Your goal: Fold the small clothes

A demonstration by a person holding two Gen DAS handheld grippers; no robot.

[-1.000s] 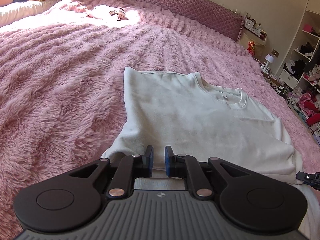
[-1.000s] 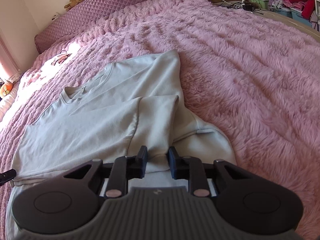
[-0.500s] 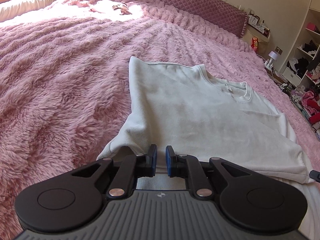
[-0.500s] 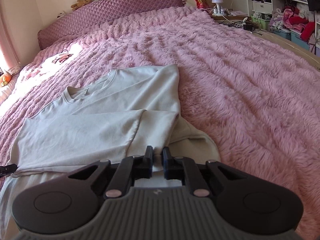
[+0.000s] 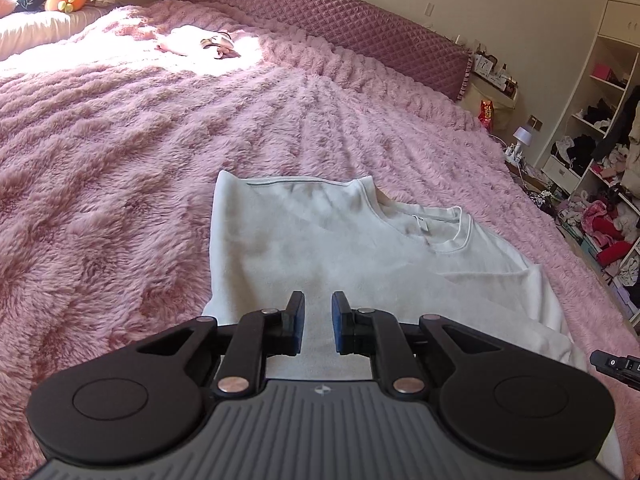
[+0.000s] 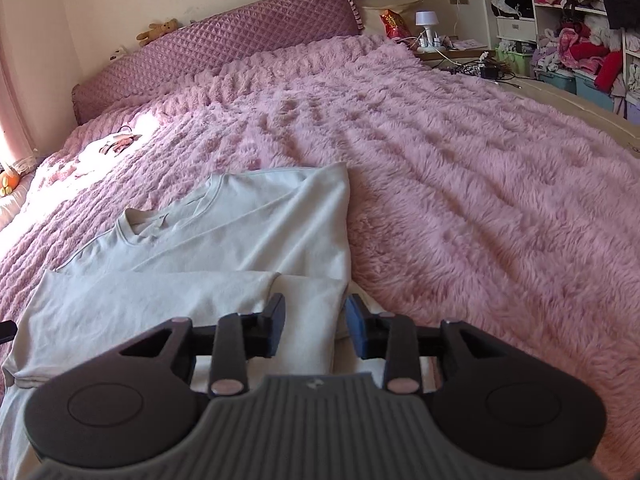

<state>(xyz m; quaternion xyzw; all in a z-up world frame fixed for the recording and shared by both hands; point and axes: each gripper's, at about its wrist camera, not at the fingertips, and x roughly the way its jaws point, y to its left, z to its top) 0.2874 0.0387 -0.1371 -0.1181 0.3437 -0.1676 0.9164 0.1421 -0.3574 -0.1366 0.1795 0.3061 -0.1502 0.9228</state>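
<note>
A pale grey-white sweatshirt (image 5: 320, 240) lies on the pink furry bedspread, its sides folded in and its neckline facing the headboard. It also shows in the right wrist view (image 6: 248, 248). My left gripper (image 5: 318, 322) hovers over the shirt's near left edge with its jaws open, a small gap, nothing between them. My right gripper (image 6: 316, 326) is open wider over the near right part, above the folded sleeve (image 6: 312, 300). The right gripper's tip shows at the left wrist view's right edge (image 5: 616, 364).
The pink bedspread (image 5: 120, 152) spreads wide on all sides. A quilted purple headboard (image 5: 320, 12) stands at the back. A small garment (image 5: 200, 42) lies in a sunlit patch far off. Cluttered shelves (image 5: 600, 184) and a bedside table with a lamp (image 6: 426, 30) stand to the right.
Both grippers opened and let go of the shirt's near edge. The shirt now lies flatter, and both grippers have lifted back a little.
</note>
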